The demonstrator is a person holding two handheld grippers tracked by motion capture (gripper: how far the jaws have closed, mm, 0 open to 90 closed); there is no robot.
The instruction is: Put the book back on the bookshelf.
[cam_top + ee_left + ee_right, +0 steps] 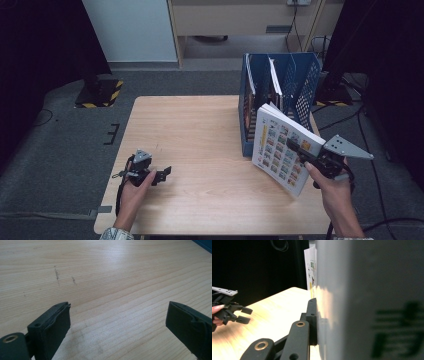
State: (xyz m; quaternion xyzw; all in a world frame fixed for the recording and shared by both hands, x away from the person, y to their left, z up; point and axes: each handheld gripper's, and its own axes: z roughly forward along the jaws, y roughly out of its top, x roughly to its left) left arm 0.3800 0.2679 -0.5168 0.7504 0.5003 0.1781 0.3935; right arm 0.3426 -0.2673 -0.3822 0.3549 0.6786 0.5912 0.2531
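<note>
A white book (pixel 280 150) with a cover of small coloured pictures hangs tilted over the right side of the wooden table (pixel 200 130), with my right gripper (pixel 301 150) shut on its near edge. In the right gripper view the book (pixel 367 290) stands close and blurred, with one black finger (pixel 312 317) pressed flat against its cover; the other jaw is hidden behind it. My left gripper (pixel 162 175) rests low at the table's front left, open, with nothing between its fingers. Its jaws (pixel 117 322) stand wide over bare wood, and it appears far off as well (pixel 244 315).
A blue mesh file rack (pixel 280 85) with several upright books or folders stands at the table's back right, just behind the held book. Dark carpet surrounds the table, with a black stand base (pixel 100 92) at the back left and cables at the right.
</note>
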